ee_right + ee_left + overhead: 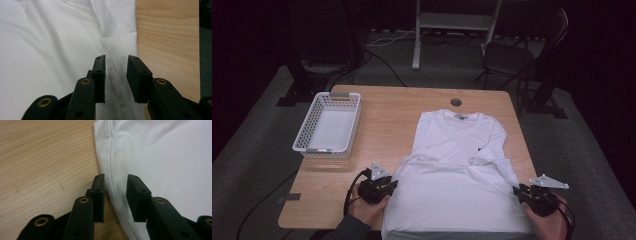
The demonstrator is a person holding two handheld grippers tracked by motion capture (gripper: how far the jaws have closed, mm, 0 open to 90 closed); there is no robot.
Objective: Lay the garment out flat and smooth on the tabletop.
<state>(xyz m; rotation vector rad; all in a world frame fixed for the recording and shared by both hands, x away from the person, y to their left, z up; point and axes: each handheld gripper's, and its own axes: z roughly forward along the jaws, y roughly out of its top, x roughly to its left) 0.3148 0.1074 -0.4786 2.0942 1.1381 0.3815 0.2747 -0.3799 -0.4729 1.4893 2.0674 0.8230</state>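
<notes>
A white shirt [457, 170] lies flat, collar away from the person, on the right half of the table [392, 112], partly folded, with its near part doubled over and hanging a little past the near edge. The left gripper [384, 187] sits at the shirt's left edge and the right gripper [523, 192] at its right edge, both near the person. In the left gripper view the jaws stand partly apart with the hem between them, pads not pressing; in the right gripper view the jaws likewise stand apart over the shirt's edge, holding nothing. This looks like a pause between folds: cloth let go, the next grip not yet taken. The next move probably calls for pinching both side edges at matching points and lifting evenly, so the fold stays square. A white basket [328, 125] stands empty at the table's far left, well apart from the shirt, likely where the folded shirt goes. Nothing lies in the way on the table; a chair [517, 52] stands beyond it
</notes>
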